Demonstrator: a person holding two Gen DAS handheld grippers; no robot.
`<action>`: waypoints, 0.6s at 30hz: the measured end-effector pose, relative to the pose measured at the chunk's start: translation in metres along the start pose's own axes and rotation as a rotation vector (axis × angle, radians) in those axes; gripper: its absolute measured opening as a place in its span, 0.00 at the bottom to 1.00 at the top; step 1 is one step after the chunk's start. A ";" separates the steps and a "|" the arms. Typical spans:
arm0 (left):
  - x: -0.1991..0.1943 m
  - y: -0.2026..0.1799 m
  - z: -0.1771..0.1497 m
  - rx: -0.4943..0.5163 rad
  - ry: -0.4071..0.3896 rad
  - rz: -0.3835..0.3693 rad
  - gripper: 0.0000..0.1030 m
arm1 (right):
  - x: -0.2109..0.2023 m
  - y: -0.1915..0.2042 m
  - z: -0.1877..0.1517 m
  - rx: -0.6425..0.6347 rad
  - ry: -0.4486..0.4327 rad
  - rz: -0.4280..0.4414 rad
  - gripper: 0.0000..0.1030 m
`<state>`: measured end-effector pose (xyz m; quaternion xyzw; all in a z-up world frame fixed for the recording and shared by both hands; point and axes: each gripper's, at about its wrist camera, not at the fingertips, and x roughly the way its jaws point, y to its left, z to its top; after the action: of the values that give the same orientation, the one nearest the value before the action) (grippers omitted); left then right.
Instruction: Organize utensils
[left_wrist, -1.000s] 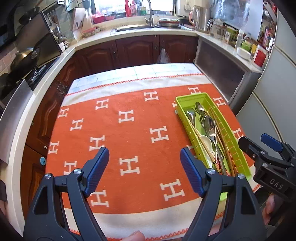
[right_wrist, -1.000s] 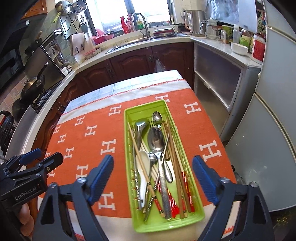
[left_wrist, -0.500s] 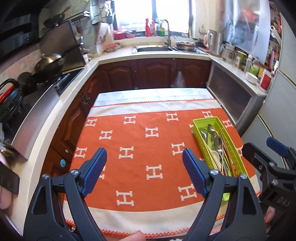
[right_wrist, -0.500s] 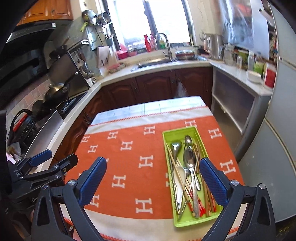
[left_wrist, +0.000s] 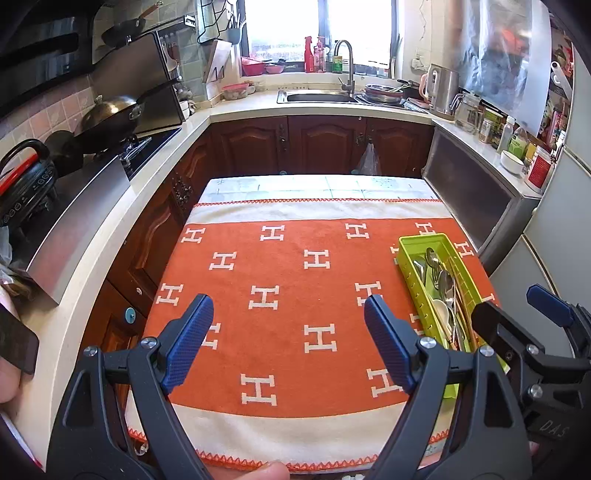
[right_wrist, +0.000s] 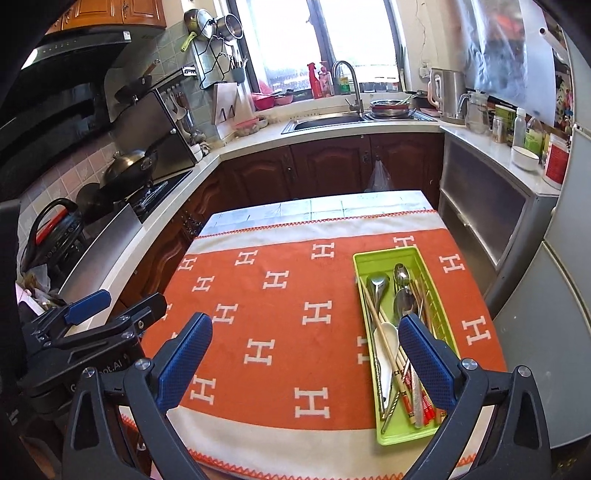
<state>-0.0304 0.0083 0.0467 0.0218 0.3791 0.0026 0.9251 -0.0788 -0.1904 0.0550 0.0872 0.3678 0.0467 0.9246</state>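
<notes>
A lime-green utensil tray (right_wrist: 384, 254) lies on the right side of the orange cloth (right_wrist: 280, 332) with white H marks. In it lie metal spoons (right_wrist: 404, 302), a white ceramic spoon (right_wrist: 388, 339) and chopsticks (right_wrist: 378, 321), all lengthwise. My right gripper (right_wrist: 304, 328) hovers open above the cloth's near half, its right finger over the tray, nothing between the pads. My left gripper (left_wrist: 287, 314) is open and empty over the cloth's middle, left of the tray (left_wrist: 424, 239). Each gripper shows at the edge of the other's view: the right one (left_wrist: 517, 332), the left one (right_wrist: 103, 314).
The table stands in a U-shaped kitchen. A stove with a wok (left_wrist: 110, 114) runs along the left, a sink (left_wrist: 317, 96) at the back, a kettle (left_wrist: 443, 90) and jars on the right counter, a fridge (right_wrist: 554, 295) at the right. A fingertip (left_wrist: 269, 472) shows below.
Both grippers have drawn back and upward from the table, so the tray and cloth look smaller and farther. Both pairs of jaws have spread a little wider. The tray has not moved.
</notes>
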 end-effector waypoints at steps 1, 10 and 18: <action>0.002 0.000 0.000 0.002 0.000 -0.001 0.80 | 0.001 0.000 0.000 0.000 0.001 0.000 0.99; 0.011 -0.003 0.000 0.010 0.013 -0.008 0.80 | 0.014 -0.005 0.002 -0.002 0.010 0.007 0.99; 0.012 -0.003 0.000 0.013 0.014 -0.008 0.80 | 0.013 -0.005 0.003 -0.002 0.009 0.007 0.99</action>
<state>-0.0221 0.0055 0.0385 0.0259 0.3854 -0.0035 0.9224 -0.0671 -0.1935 0.0469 0.0873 0.3716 0.0506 0.9229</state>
